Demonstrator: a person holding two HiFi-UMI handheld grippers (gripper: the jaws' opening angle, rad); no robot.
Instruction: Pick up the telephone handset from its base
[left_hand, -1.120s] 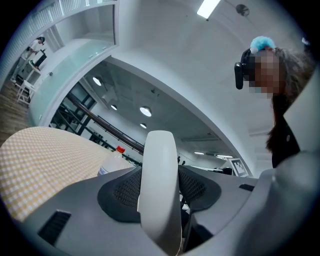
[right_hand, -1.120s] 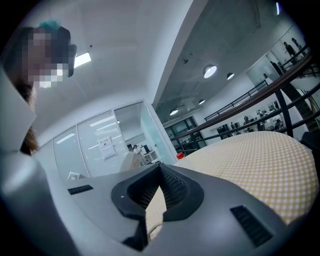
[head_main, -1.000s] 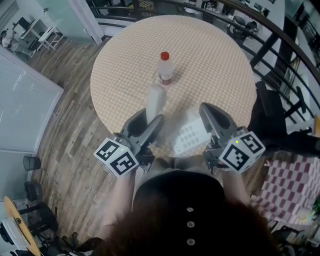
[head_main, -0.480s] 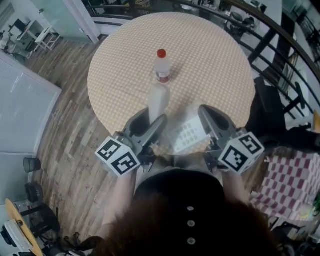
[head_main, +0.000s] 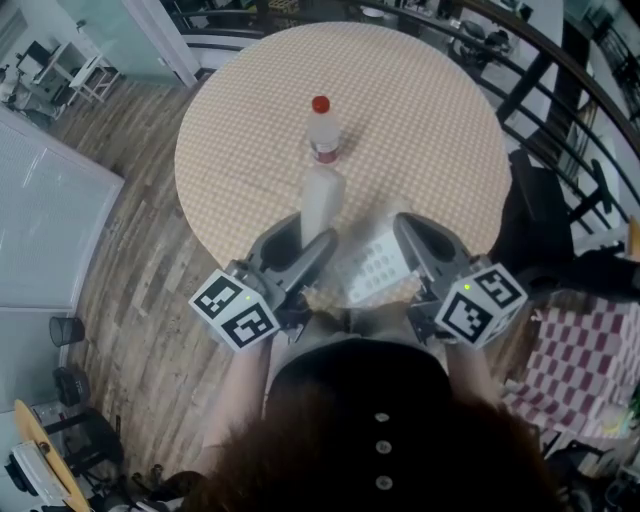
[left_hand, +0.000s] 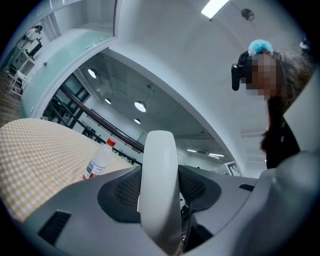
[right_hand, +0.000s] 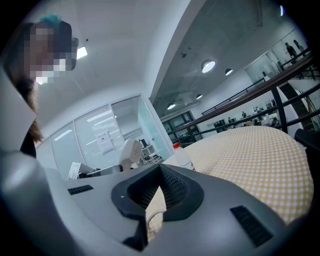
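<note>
You're at the lift step, and I'd judge it nearly done. On the round table w/ beige checked cloth (head_main: 440, 130), the white telephone base w/ keypad (head_main: 378, 268) sits at the near edge, between your two grippers. The white plastic handset (head_main: 318, 200) is no longer on it. It stands on end to the left of the base and a bit farther from you, carried by your left gripper (head_main: 305, 232). The clear plastic bottle w/ red cap (head_main: 322, 135) stands just beyond the handset, near the table's middle.

Next move, as I read it: keep the handset steady and bring it up and away from the base. Don't swing it fwd, since the bottle is close behind it and could get knocked over.

Jaws:
- Left: spread wide but clamped. The left gripper view shows both dark ribbed pads pressed against the handset's sides, w/ the handset running straight up btwn them. The hold looks firm and centred.
- Right gripper (head_main: 408, 225): its tips are together w/ only a thin slit behind them. Nothing is btwn them, just checked cloth showing through. It hangs beside the base's right edge; can't tell if it touches the base.
</note>
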